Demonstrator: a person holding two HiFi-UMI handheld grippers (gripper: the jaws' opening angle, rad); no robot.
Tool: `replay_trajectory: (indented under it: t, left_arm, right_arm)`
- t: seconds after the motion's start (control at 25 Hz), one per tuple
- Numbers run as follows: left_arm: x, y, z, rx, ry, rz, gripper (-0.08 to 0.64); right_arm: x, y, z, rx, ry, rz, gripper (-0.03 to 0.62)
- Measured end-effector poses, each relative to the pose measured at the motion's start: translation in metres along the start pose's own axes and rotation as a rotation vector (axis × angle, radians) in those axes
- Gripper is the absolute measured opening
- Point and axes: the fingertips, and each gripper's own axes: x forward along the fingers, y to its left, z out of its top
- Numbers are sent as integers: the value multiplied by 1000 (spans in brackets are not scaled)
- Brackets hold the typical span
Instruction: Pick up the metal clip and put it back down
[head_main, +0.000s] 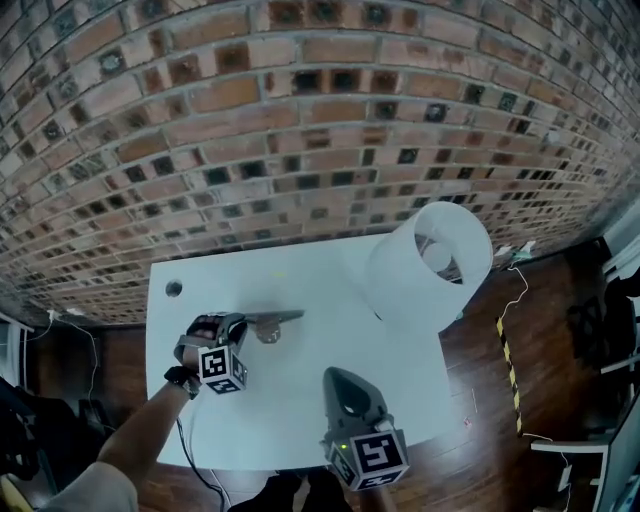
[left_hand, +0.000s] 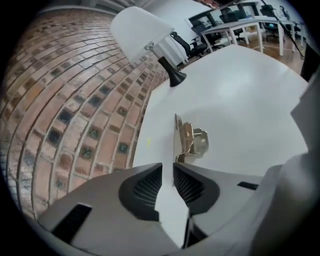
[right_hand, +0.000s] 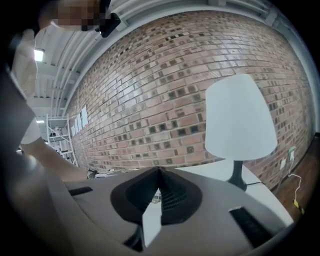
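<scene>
1. A white counter (head_main: 300, 390) stands with its far edge along the brick wall (head_main: 300, 120).
2. A lamp (head_main: 430, 265) with a white shade stands on its black base at the counter's far right corner.
3. The metal clip (head_main: 272, 322) rests on the bare top well left of the lamp, with its long flat bar pointing toward the lamp.
4. Farther left of the lamp, near the far left corner, is a small dark round spot (head_main: 174, 289). I can't tell whether it is a hole or a cap.
</scene>
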Motion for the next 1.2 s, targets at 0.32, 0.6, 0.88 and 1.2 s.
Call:
replay_trajectory:
  t: [0.32, 0.6, 0.88, 1.2]
  left_arm:
    - [29, -12, -2, 158, 32, 7, 86]
    - [45, -12, 2, 169, 37, 21, 86]
    - [58, -8, 2, 199, 38, 78, 31]
    - [49, -6, 15, 101, 5, 90, 26]
  right_arm:
    - [-5, -25, -18, 36, 9, -65, -11]
    - [-8, -39, -24, 48, 17, -95, -11]
    - [-13, -43, -39, 69, 48, -103, -11]
    - [-20, -53, -39, 67, 47, -121, -11]
